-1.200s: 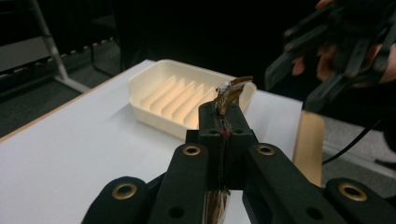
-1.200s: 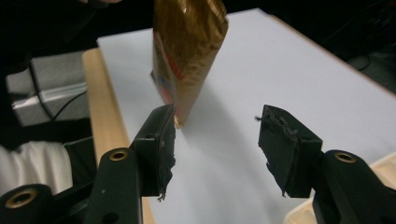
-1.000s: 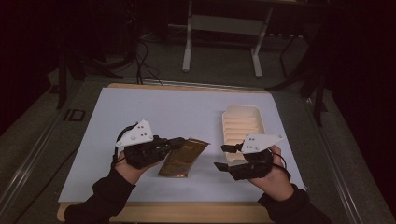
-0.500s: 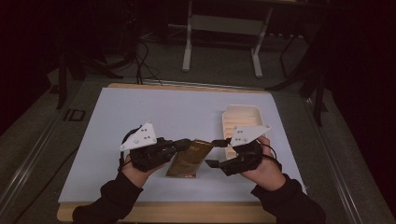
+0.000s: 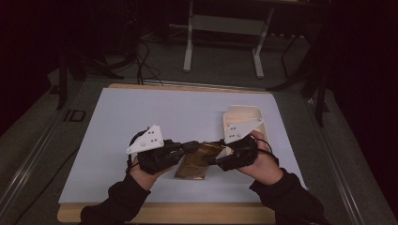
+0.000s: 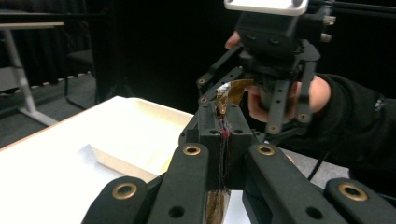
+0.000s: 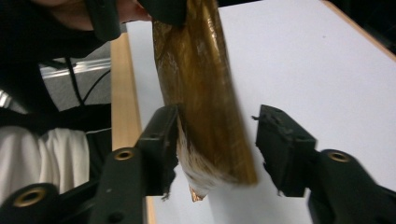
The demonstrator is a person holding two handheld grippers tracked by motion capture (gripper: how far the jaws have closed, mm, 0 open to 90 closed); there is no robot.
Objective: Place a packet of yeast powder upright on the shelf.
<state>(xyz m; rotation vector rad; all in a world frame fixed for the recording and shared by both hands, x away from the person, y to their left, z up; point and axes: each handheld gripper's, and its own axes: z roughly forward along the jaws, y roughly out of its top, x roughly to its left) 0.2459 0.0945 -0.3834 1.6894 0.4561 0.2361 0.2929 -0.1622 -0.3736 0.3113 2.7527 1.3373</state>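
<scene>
A: Largest first — what lies under my grippers?

B: The white table top (image 5: 141, 122), with a cream tray (image 5: 244, 119) on its right half, toward the far side. I see both hands come in from the near edge.

A: And the thing I am handling?

B: A brown foil pouch (image 5: 197, 159), near the middle of the table, toward the near edge, just left of the tray. It spans the gap between the two grippers.

A: Left gripper?

B: The left gripper (image 6: 223, 122) has its jaws pressed together on the pouch — in the left gripper view the foil stands out above the tips and hangs below them.

A: Right gripper?

B: The right gripper (image 7: 217, 140) has its jaws apart, one on each side of the pouch's end. My left-hand jaw lies against the foil; whether it touches, I cannot tell. The other stands off it.
</scene>
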